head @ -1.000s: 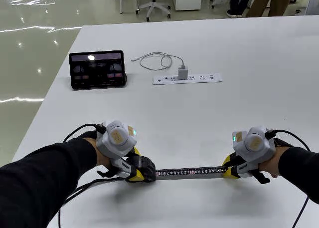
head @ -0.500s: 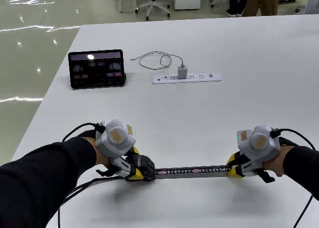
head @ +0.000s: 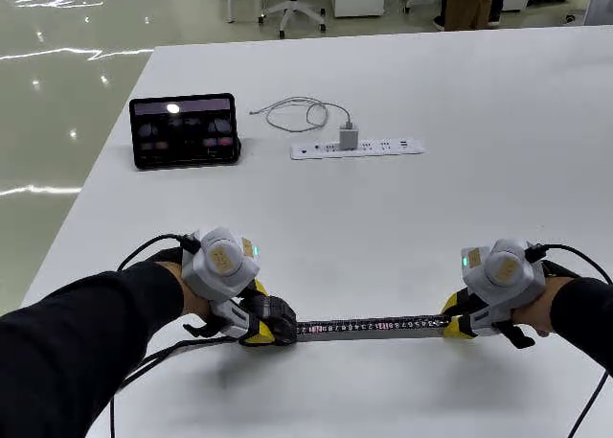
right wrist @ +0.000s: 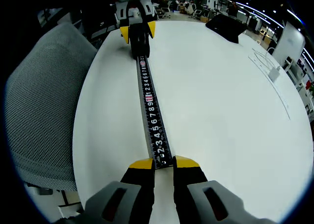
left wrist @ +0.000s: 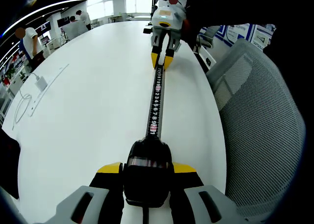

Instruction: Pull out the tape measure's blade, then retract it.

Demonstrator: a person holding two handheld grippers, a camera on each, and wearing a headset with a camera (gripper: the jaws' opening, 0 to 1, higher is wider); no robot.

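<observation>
At the lower left of the head view, left gripper [head: 251,331] with jaws clamped on the black tape measure [head: 273,320], resting on the white worktop [head: 383,237]. Stretched rightward from it along the bottom of the frame, the blade [head: 374,327], numbers up, tip pinched between the jaws of the right gripper [head: 454,327] at lower right. Farther up, at upper left, a tablet [head: 185,131]; right of it, a power strip [head: 359,149] with a coiled cable [head: 297,115].
</observation>
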